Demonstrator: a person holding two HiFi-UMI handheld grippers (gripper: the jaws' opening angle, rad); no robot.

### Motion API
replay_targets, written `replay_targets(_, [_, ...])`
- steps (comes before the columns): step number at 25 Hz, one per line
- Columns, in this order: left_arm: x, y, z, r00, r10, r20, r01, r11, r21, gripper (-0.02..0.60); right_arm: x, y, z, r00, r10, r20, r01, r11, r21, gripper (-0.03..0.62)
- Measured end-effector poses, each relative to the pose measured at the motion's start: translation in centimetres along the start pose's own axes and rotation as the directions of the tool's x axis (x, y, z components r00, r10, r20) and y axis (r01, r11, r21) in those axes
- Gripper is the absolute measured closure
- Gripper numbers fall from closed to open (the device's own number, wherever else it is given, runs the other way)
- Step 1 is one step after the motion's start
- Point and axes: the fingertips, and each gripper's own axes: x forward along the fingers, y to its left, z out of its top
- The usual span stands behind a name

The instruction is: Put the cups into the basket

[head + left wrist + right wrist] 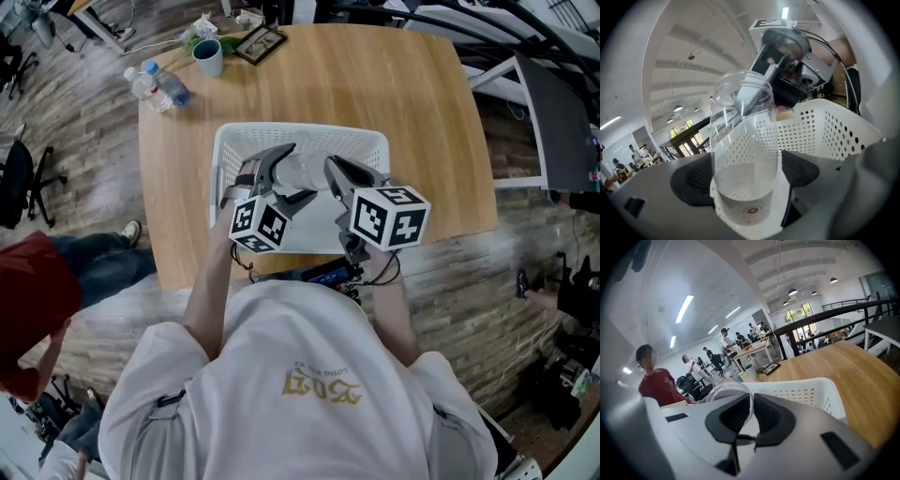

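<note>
A clear plastic cup lies tilted over the white perforated basket on the wooden table. My left gripper is shut on the cup's lower body. In the left gripper view the cup fills the gap between both pads, and the basket wall stands behind it. My right gripper is shut on the cup's rim, with one of its fingers reaching inside the mouth. In the right gripper view the rim runs between the nearly closed jaws of the right gripper, above the basket.
A teal mug, water bottles and a picture frame sit at the table's far left corner. A person in red stands left of the table, near an office chair. Bare tabletop lies right of the basket.
</note>
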Motion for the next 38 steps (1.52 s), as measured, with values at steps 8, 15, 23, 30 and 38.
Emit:
replay_targets(8, [-0.1,-0.1,-0.4,1.000,-0.020,-0.006,0.020,1.000,-0.017,0.143,1.3,-1.2,-1.9,0.995,-0.075,-0.062,0.071,0.995,-0.072,0.559])
replay_targets(15, [-0.2,-1.2,-0.3,0.997,-0.069,-0.019,0.069,0.998,-0.003,0.143,1.6,-1.8,-2.9,0.988,-0.126,-0.094,0.114,0.985,-0.127,0.559])
replay_targets(23, [-0.4,-1.9,-0.1,0.993,-0.114,0.004,0.114,0.993,-0.030,0.144,1.5,-3.0,-3.3,0.967,-0.227,-0.113,0.195,0.950,-0.244,0.559])
replay_targets(30, [-0.9,-0.7,0.7,0.991,-0.105,0.078,0.116,0.982,-0.150,0.146,1.3,-4.3,-3.7,0.951,-0.282,-0.130,0.238,0.930,-0.278,0.559])
replay_targets(38, [-1.1,-1.5,0.8,0.985,-0.139,0.101,0.155,0.971,-0.182,0.280,1.1,-4.9,-3.8,0.936,-0.323,-0.136,0.265,0.906,-0.331,0.559])
